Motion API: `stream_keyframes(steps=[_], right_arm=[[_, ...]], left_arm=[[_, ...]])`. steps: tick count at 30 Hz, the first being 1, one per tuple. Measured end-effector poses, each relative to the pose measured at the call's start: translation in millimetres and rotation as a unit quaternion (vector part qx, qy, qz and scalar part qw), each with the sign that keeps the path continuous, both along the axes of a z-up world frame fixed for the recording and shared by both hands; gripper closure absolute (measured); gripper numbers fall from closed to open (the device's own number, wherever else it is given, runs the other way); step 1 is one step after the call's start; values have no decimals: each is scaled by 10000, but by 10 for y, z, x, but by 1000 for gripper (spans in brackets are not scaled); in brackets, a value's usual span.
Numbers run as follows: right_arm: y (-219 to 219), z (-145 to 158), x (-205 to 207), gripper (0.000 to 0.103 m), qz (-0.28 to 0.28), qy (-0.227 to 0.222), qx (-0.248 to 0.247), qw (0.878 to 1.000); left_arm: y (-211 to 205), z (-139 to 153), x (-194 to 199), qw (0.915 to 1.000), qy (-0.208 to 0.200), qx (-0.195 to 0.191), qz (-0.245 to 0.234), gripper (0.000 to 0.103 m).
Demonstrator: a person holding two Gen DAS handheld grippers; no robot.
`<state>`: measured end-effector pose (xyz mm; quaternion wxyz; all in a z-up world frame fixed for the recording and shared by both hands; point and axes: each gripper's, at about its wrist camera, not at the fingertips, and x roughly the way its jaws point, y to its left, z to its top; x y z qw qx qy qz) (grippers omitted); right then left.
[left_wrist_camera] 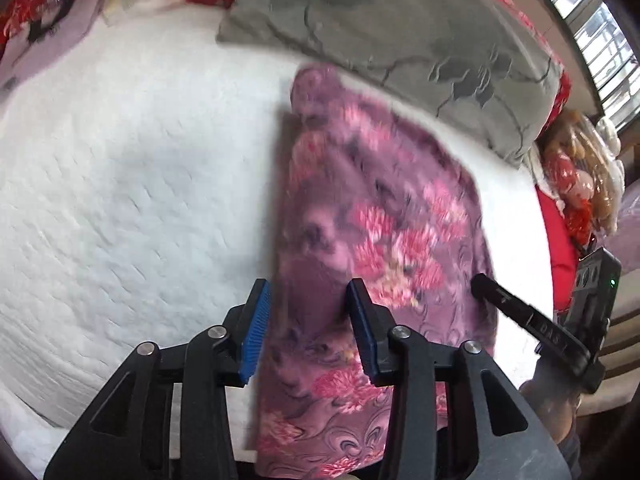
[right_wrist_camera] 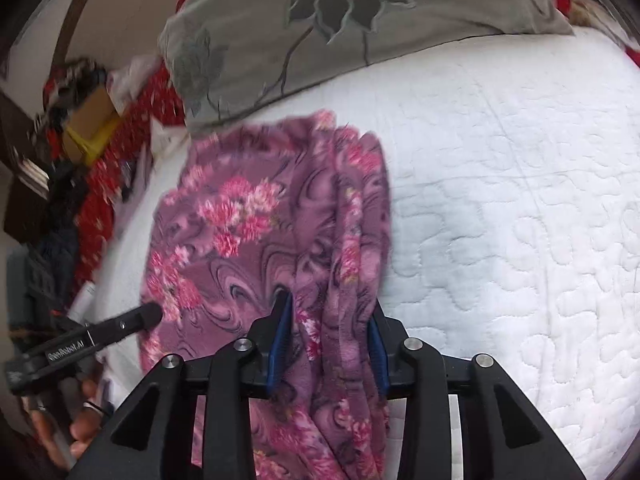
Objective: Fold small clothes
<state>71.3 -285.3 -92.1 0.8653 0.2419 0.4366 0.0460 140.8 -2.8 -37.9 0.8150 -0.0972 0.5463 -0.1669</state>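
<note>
A small purple garment with pink flowers lies lengthwise on a white quilted bed. My left gripper stands open over the garment's near left edge, one blue pad on each side of the cloth. In the right wrist view the same garment runs between the fingers of my right gripper, bunched in folds there; the jaws stand apart around the thick cloth. The left gripper's finger shows at the garment's left edge, and the right gripper's finger shows at its right edge.
A grey pillow with a dark flower print lies at the head of the bed, just beyond the garment. Red patterned fabric and clutter line the bed's side. A window is at the far right.
</note>
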Motion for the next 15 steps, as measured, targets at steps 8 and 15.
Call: stream_keyframes(steps=[8,15], right_arm=[[100,470,372,68,246,-906,-776,9926],[-35,2,764,73,185,-438,-543,9974]], left_arm=[[-554,188,499,9970,-599,295,-390,63],[-745,-275,880,9976,-134,626,-260,63]])
